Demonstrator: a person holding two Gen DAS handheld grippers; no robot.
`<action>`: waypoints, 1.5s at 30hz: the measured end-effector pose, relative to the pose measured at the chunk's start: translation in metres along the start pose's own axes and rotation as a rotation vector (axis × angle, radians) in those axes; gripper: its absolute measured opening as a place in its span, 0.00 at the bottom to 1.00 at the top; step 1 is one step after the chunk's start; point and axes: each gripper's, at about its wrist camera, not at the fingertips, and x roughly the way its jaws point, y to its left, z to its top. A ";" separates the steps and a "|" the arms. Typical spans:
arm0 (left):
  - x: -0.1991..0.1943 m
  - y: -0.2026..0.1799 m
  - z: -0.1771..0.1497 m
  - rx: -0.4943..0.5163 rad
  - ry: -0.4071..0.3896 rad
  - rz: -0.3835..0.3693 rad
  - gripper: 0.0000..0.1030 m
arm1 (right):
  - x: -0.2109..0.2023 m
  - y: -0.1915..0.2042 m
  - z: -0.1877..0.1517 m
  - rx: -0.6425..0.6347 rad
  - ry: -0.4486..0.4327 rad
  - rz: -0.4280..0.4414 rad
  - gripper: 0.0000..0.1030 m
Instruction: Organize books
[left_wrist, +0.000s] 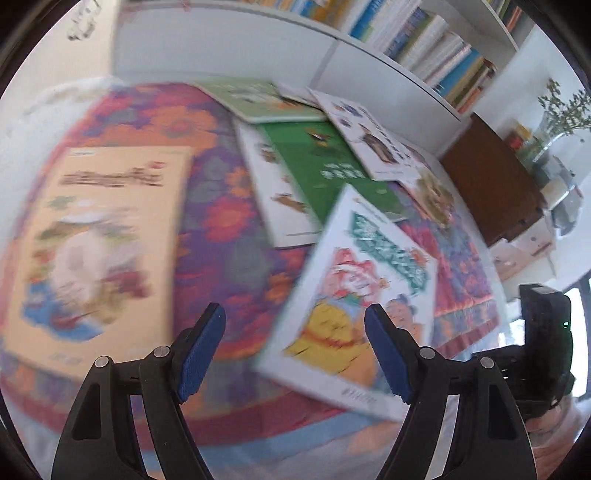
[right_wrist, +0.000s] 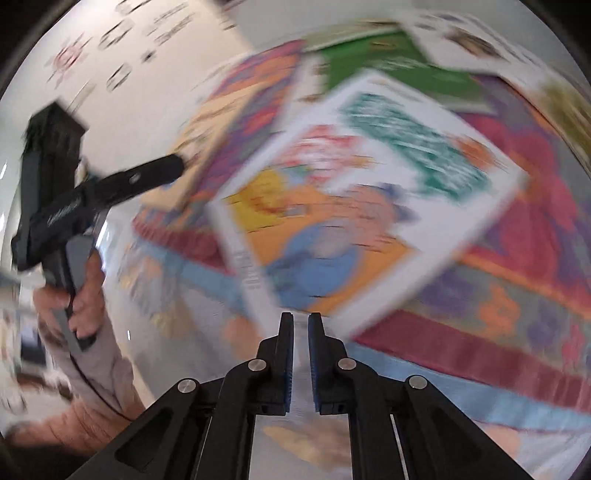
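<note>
Several picture books lie spread on a flowered rug (left_wrist: 229, 221). A white book with a teal title (left_wrist: 365, 295) (right_wrist: 351, 192) lies nearest, its far corner over a green book (left_wrist: 325, 166) (right_wrist: 391, 59). A cream book (left_wrist: 96, 236) (right_wrist: 207, 136) lies apart at the left. My left gripper (left_wrist: 294, 308) hovers open between the cream and white books, with nothing between its fingers. My right gripper (right_wrist: 300, 315) is shut and empty, just short of the white book's near edge. Both views are blurred.
A pale green book (left_wrist: 258, 99) and a white book with figures (left_wrist: 369, 136) lie at the rug's far side. A white bookshelf (left_wrist: 424, 40) full of books stands behind. A brown cabinet (left_wrist: 487, 177) and a vase with a plant (left_wrist: 561, 114) are at right. A hand (right_wrist: 81, 295) holds the left gripper.
</note>
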 end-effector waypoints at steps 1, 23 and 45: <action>0.009 0.000 0.004 -0.019 0.013 -0.009 0.74 | -0.005 -0.009 -0.002 0.036 -0.008 0.025 0.07; 0.043 -0.051 -0.035 0.101 0.112 0.075 0.74 | -0.037 -0.083 -0.005 0.255 -0.097 0.150 0.38; 0.068 -0.061 -0.020 0.053 0.171 -0.110 0.65 | -0.042 -0.144 0.024 0.238 -0.032 0.299 0.47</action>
